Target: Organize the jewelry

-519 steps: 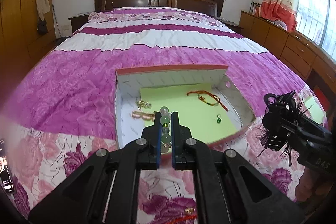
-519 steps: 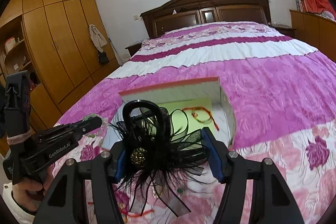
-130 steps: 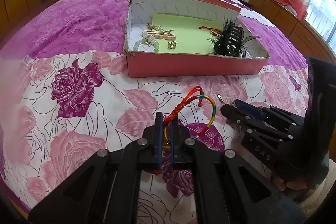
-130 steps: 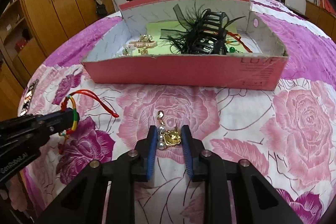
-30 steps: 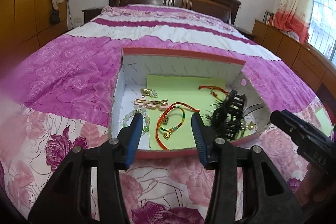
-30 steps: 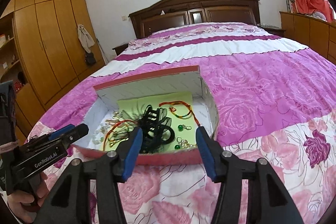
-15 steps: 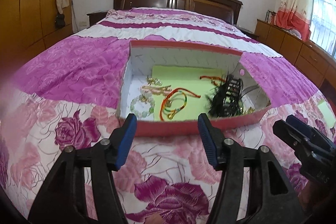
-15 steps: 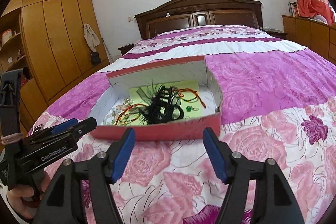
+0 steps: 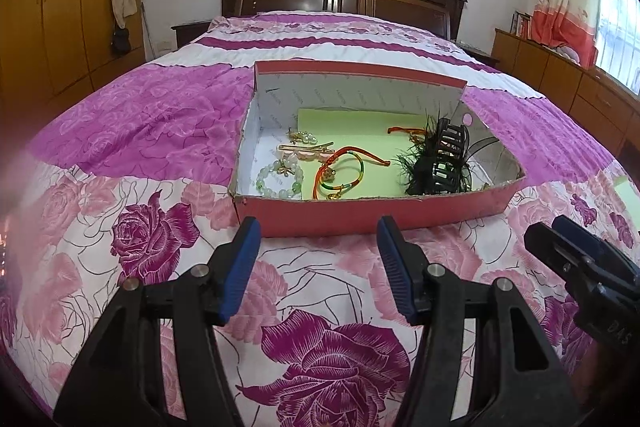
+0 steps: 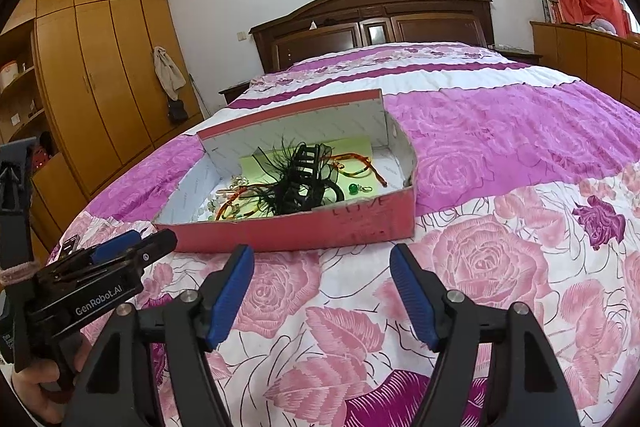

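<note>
Box: a shallow red cardboard box with a white printed lining (image 9: 340, 219) lay on the pink-and-magenta rose-patterned bedspread (image 9: 152, 239), just beyond both pairs of jaws.
Left gripper: the left gripper (image 9: 318, 231) stood released, its jaws having just been opening; nothing lay between the blue pads, and the box's near wall showed past the gap.
Right gripper: the right gripper (image 10: 322, 259) was likewise spread apart with nothing in it, jaws having just been opening, its tips near the box's near wall.
Contents, left: a pale green bead bracelet (image 9: 279, 179) and a gold bar hair clip (image 9: 306, 147) lay at the left of the box floor.
Contents, centre: a red, green and yellow woven cord bracelet (image 9: 340, 173) rested on a light green paper sheet (image 9: 360, 123).
Contents, right: a black claw hair clip with black feathers (image 9: 442, 163) stood toward the right; a thin red cord bracelet (image 9: 404, 131) lay behind it.
Hidden: small items behind the claw clip were screened in the left view; the right view showed a green bead charm (image 10: 353, 188) there.
Cut off: the hand (image 10: 38, 391) holding the left gripper was partly out of frame.
</note>
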